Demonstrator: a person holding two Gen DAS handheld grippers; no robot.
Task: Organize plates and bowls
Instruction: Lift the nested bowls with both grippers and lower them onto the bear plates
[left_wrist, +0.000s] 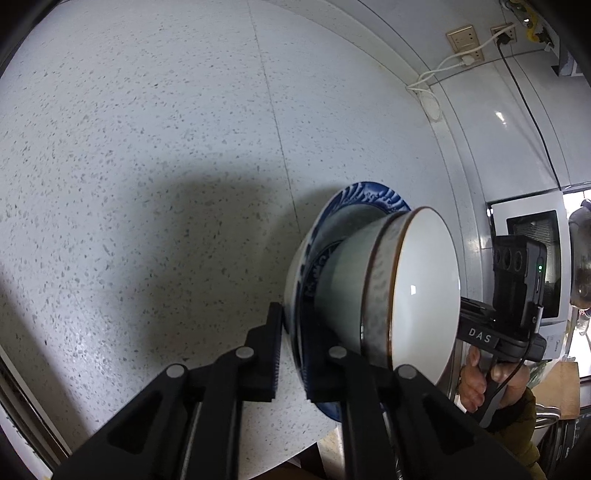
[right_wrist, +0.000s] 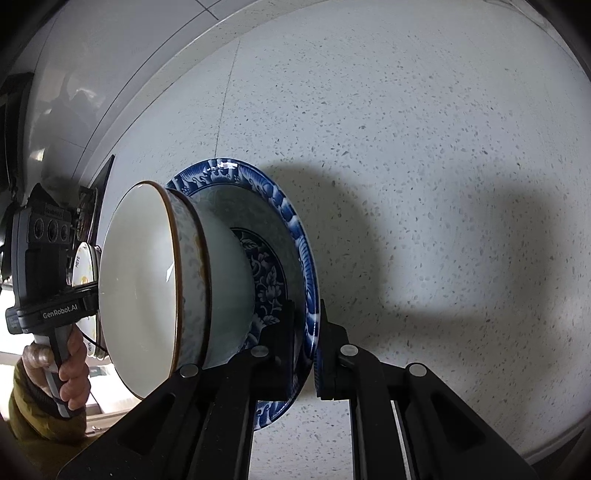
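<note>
Glossy glazed ceramic bowl (right_wrist: 147, 288) and plate (right_wrist: 291, 221); matt speckled stone counter (right_wrist: 424, 147).

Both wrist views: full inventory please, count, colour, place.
plate: 1, blue-and-white floral, clamped at opposite rim edges by both grippers
bowl: 1, white inside, pale patterned outside with brown rim, sitting in the plate
countertop: 1, white speckled, beneath everything
wall sockets: several, beige, on the wall, cables plugged in
microwave: 1, white, far right of the left wrist view
left gripper: 1, black, shut on the plate rim
right gripper: 1, black, shut on the opposite rim
hands: 2, in olive sleeves, holding the gripper handles
</note>
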